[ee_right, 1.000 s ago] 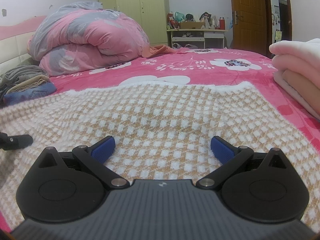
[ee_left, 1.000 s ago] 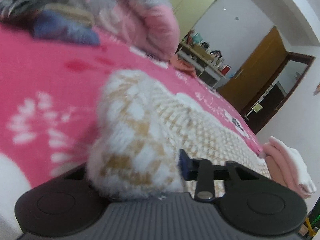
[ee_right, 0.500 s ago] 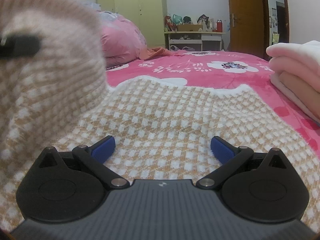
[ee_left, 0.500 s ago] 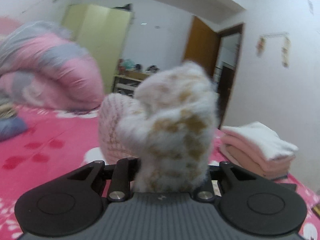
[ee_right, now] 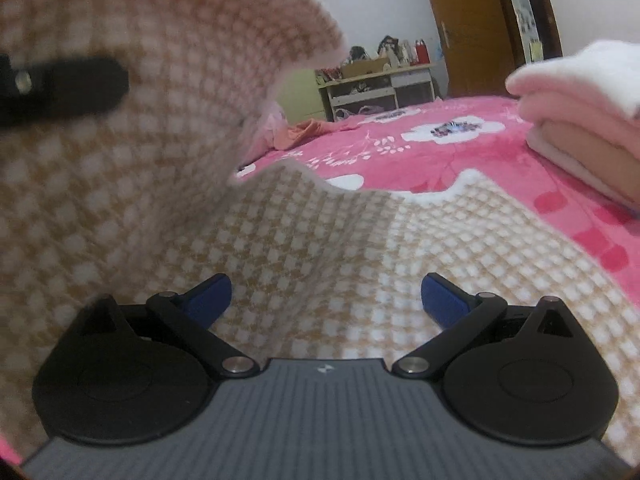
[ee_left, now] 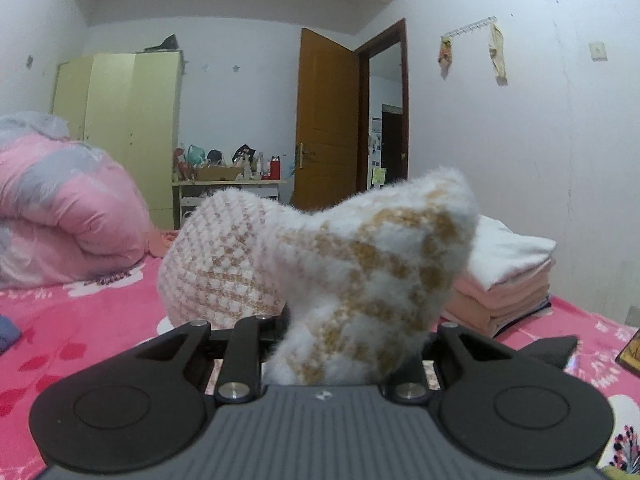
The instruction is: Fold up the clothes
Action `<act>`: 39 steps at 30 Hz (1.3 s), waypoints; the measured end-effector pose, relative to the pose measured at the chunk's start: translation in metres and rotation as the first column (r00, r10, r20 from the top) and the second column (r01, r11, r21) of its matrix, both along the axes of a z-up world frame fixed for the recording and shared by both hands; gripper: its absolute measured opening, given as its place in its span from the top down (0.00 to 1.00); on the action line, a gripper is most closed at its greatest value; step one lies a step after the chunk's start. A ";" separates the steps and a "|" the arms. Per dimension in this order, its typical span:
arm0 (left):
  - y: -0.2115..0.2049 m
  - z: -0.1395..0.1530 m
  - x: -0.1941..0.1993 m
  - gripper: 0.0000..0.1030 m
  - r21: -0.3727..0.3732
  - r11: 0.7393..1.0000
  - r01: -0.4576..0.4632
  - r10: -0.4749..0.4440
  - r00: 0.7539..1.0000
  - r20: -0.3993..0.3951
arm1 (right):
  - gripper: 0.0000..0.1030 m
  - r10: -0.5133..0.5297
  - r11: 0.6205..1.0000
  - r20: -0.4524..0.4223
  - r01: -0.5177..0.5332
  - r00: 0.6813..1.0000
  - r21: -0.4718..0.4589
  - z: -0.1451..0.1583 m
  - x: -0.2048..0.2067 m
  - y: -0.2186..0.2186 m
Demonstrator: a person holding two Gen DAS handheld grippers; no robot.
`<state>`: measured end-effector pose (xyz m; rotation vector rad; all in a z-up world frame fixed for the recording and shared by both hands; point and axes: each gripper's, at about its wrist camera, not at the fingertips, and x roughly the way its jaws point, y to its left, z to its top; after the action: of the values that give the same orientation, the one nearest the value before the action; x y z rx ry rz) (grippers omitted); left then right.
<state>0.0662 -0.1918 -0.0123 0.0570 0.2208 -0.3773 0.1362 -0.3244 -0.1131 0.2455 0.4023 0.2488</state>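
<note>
Currently, my left hand-held gripper [ee_left: 352, 336] pinches a bunched edge of the checkered fleece garment [ee_left: 360, 272], a white and tan fluffy fabric that rises between its fingers and hides the fingertips. From the right wrist view, I see this lifted portion [ee_right: 120, 140] hanging raised on the left side of the frame, with one black finger of the left hand-held gripper [ee_right: 64, 88] showing against it. I see the remainder of the garment lying spread on the bed [ee_right: 460, 160], which carries a pink floral cover.

My right hand-held gripper [ee_right: 326, 300] stands spread wide, with its blue pads [ee_right: 444, 300] apart and nothing between them; it hovers low over the flat part of the garment.

I note a stack of folded pink and white clothes [ee_left: 508, 276] resting on the bed to the right, near the wall. A bundled pink and grey quilt [ee_left: 60, 216] lies at the far left. Beyond the bed I see a yellow wardrobe [ee_left: 128, 128], a cluttered desk [ee_left: 228, 184] and an open brown door [ee_left: 324, 120]
</note>
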 end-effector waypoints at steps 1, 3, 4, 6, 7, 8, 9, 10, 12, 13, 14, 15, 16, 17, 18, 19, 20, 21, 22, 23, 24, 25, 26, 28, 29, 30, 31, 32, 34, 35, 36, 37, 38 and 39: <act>-0.004 0.000 0.000 0.75 0.011 1.000 0.002 -0.002 1.000 0.002 | 0.01 -0.009 1.000 -0.007 0.009 1.000 0.010 0.002 -0.003 -0.005; -0.014 -0.003 -0.003 0.75 0.026 1.000 0.008 -0.008 1.000 0.002 | 0.01 -0.037 0.998 -0.022 0.038 0.999 0.048 0.005 -0.009 -0.020; -0.019 -0.005 -0.004 0.75 0.035 0.999 0.011 -0.011 1.000 0.003 | 0.01 -0.049 0.994 -0.023 0.051 0.999 0.101 0.006 -0.014 -0.033; -0.031 -0.009 -0.008 0.75 0.060 0.998 0.021 -0.021 1.000 0.007 | 0.01 -0.088 0.970 -0.006 0.087 0.996 0.227 0.005 -0.026 -0.062; -0.038 -0.011 -0.009 0.75 0.076 0.997 0.027 -0.027 1.000 0.010 | 0.01 -0.114 0.949 0.007 0.106 0.993 0.296 0.004 -0.033 -0.077; -0.045 -0.014 -0.010 0.75 0.096 0.995 0.033 -0.035 0.999 0.014 | 0.01 -0.142 0.924 0.019 0.126 0.990 0.362 0.002 -0.040 -0.091; -0.049 -0.017 -0.010 0.75 0.115 0.993 0.038 -0.040 0.999 0.017 | 0.01 -0.175 0.894 0.025 0.148 0.984 0.424 -0.001 -0.045 -0.105; -0.055 -0.020 -0.010 0.75 0.131 0.990 0.042 -0.045 0.999 0.018 | 0.01 -0.197 0.858 0.020 0.162 0.980 0.488 -0.006 -0.049 -0.118; -0.066 -0.026 -0.010 0.75 0.159 0.986 0.047 -0.050 0.999 0.018 | 0.01 -0.193 0.747 -0.011 0.154 0.981 0.647 -0.021 -0.050 -0.142; -0.072 -0.029 -0.011 0.75 0.171 0.984 0.048 -0.052 0.998 0.020 | 0.01 -0.166 0.685 -0.014 0.125 0.986 0.718 -0.029 -0.049 -0.149; -0.077 -0.032 -0.012 0.75 0.185 0.982 0.050 -0.055 0.998 0.024 | 0.01 -0.138 0.615 -0.014 0.097 0.990 0.782 -0.037 -0.048 -0.155; -0.083 -0.036 -0.013 0.75 0.199 0.979 0.051 -0.058 0.998 0.027 | 0.01 -0.111 0.539 -0.012 0.070 0.994 0.839 -0.046 -0.046 -0.162; -0.089 -0.039 -0.015 0.75 0.215 0.975 0.055 -0.063 0.997 0.033 | 0.01 -0.087 0.464 -0.007 0.047 0.996 0.884 -0.053 -0.045 -0.168; -0.094 -0.042 -0.016 0.75 0.236 0.970 0.059 -0.071 0.997 0.042 | 0.01 -0.072 0.409 0.000 0.030 0.997 0.912 -0.059 -0.044 -0.172; -0.100 -0.046 -0.018 0.75 0.258 0.964 0.063 -0.079 0.996 0.051 | 0.01 -0.058 0.352 0.007 0.014 0.998 0.936 -0.066 -0.044 -0.175; -0.106 -0.051 -0.020 0.75 0.280 0.958 0.067 -0.087 0.994 0.059 | 0.01 -0.045 0.301 0.015 -0.001 0.999 0.954 -0.071 -0.043 -0.178; -0.112 -0.054 -0.022 0.75 0.302 0.951 0.069 -0.093 0.993 0.066 | 0.01 -0.033 0.272 0.020 -0.011 0.999 0.962 -0.073 -0.042 -0.179; -0.118 -0.059 -0.024 0.74 0.328 0.942 0.071 -0.100 0.992 0.073 | 0.01 -0.021 0.243 0.026 -0.020 0.999 0.970 -0.076 -0.041 -0.180; -0.123 -0.065 -0.026 0.74 0.350 0.934 0.073 -0.106 0.991 0.077 | 0.01 -0.010 0.214 0.033 -0.030 0.999 0.976 -0.078 -0.040 -0.181; -0.128 -0.069 -0.029 0.74 0.369 0.927 0.074 -0.111 0.991 0.081 | 0.01 0.001 0.184 0.039 -0.039 0.999 0.982 -0.081 -0.038 -0.182; -0.133 -0.074 -0.030 0.74 0.385 0.920 0.076 -0.116 0.990 0.082 | 0.01 0.011 0.162 0.045 -0.046 0.999 0.986 -0.082 -0.037 -0.182; -0.138 -0.078 -0.032 0.74 0.401 0.913 0.079 -0.122 0.989 0.083 | 0.01 0.016 0.164 0.044 -0.046 0.999 0.985 -0.082 -0.037 -0.183; -0.144 -0.082 -0.034 0.74 0.416 0.906 0.081 -0.127 0.988 0.084 | 0.01 0.021 0.167 0.043 -0.046 0.999 0.985 -0.081 -0.036 -0.183; -0.150 -0.088 -0.036 0.74 0.438 0.895 0.086 -0.136 0.987 0.082 | 0.01 0.031 0.169 0.039 -0.044 0.999 0.985 -0.080 -0.037 -0.184; -0.152 -0.091 -0.037 0.74 0.448 0.890 0.087 -0.138 0.987 0.081 | 0.01 0.036 0.168 0.038 -0.043 0.999 0.985 -0.080 -0.037 -0.185; -0.152 -0.093 -0.037 0.74 0.459 0.884 0.086 -0.138 0.987 0.081 | 0.01 0.041 0.162 0.036 -0.043 0.998 0.986 -0.080 -0.037 -0.186; -0.153 -0.094 -0.037 0.74 0.469 0.879 0.083 -0.137 0.987 0.083 | 0.01 0.047 0.155 0.035 -0.042 0.998 0.987 -0.081 -0.037 -0.187; -0.154 -0.096 -0.037 0.73 0.478 0.874 0.080 -0.137 0.987 0.086 | 0.01 0.052 0.148 0.034 -0.041 0.998 0.988 -0.082 -0.037 -0.189; -0.157 -0.098 -0.037 0.73 0.496 0.865 0.074 -0.138 0.986 0.092 | 0.01 0.061 0.141 0.032 -0.041 0.998 0.989 -0.083 -0.037 -0.191; -0.158 -0.097 -0.035 0.73 0.503 0.861 0.072 -0.138 0.986 0.095 | 0.01 0.066 0.141 0.032 -0.041 0.997 0.989 -0.083 -0.037 -0.192; -0.159 -0.097 -0.034 0.72 0.511 0.857 0.071 -0.140 0.985 0.098 | 0.01 0.070 0.143 0.030 -0.040 0.997 0.989 -0.083 -0.038 -0.192; -0.158 -0.098 -0.036 0.71 0.518 0.853 0.068 -0.140 0.985 0.101 | 0.01 0.075 0.146 0.029 -0.040 0.997 0.988 -0.083 -0.038 -0.193; -0.159 -0.098 -0.036 0.70 0.524 0.849 0.067 -0.141 0.985 0.103 | 0.01 0.079 0.150 0.028 -0.039 0.997 0.988 -0.083 -0.039 -0.193; -0.160 -0.099 -0.036 0.69 0.529 0.846 0.066 -0.143 0.984 0.106 | 0.01 0.083 0.154 0.026 -0.039 0.996 0.987 -0.082 -0.039 -0.194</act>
<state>0.0300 -0.3517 -0.1114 0.6402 0.1751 -0.4114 0.0969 -0.5185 -0.1955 1.6212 0.2102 0.5893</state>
